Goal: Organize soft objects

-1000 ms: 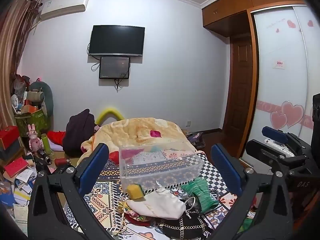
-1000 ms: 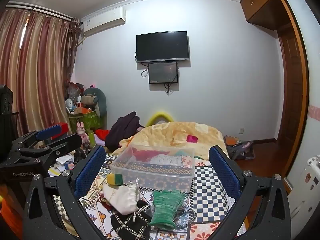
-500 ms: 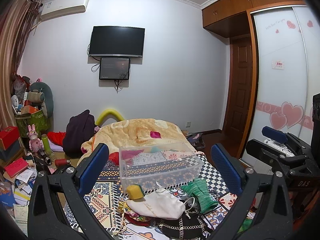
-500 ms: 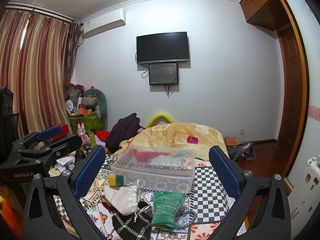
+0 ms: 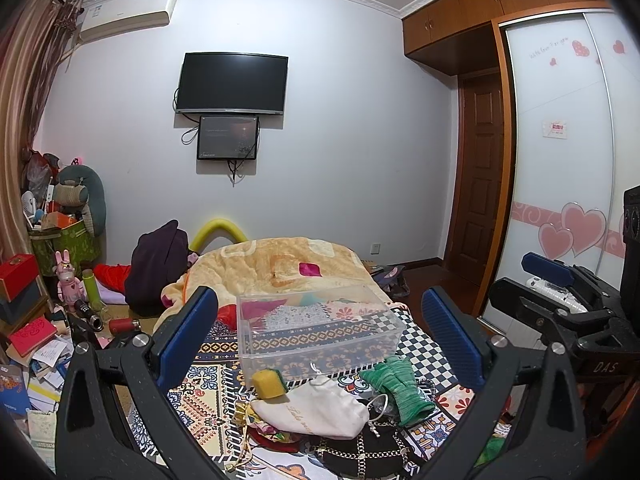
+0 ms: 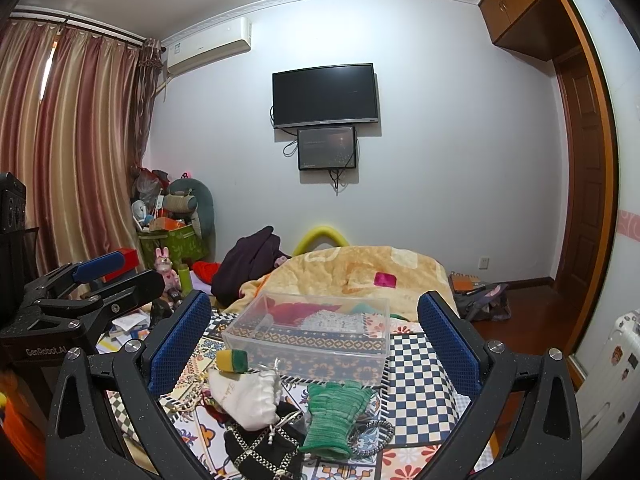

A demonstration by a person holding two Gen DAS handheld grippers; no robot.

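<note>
Seen from the right wrist view, the left tool [image 6: 100, 276] is held at the left edge of the bed, raised above the patterned bedspread [image 6: 416, 364], its blue pads apart and nothing between them. It is probably parked there so that the pile stays reachable from that side.

Just right of it, a yellow-and-green sponge [image 5: 269, 383] lies touching the front wall of the clear plastic box [image 5: 320, 332]. The box is set mid-bed with its open top upward and appears to hold nothing; the colours seen through its walls are taken to be the bedspread and blanket behind. It is judged to be the destination, placed close behind the pile so that each item need only be carried a short way.

In front of the box, a white drawstring pouch [image 5: 316, 408] rests on a black chain-trimmed bag [image 5: 360, 454], and a green knitted glove [image 5: 400, 388] lies beside them to the right, partly over a coiled cord. None of these soft things has yet been put away.

At the far right, the right tool [image 5: 560, 292] is likewise held spread wide and unloaded, off the bed's edge. Both tools are aimed along the bed, so a first pick is judged to be next.
</note>
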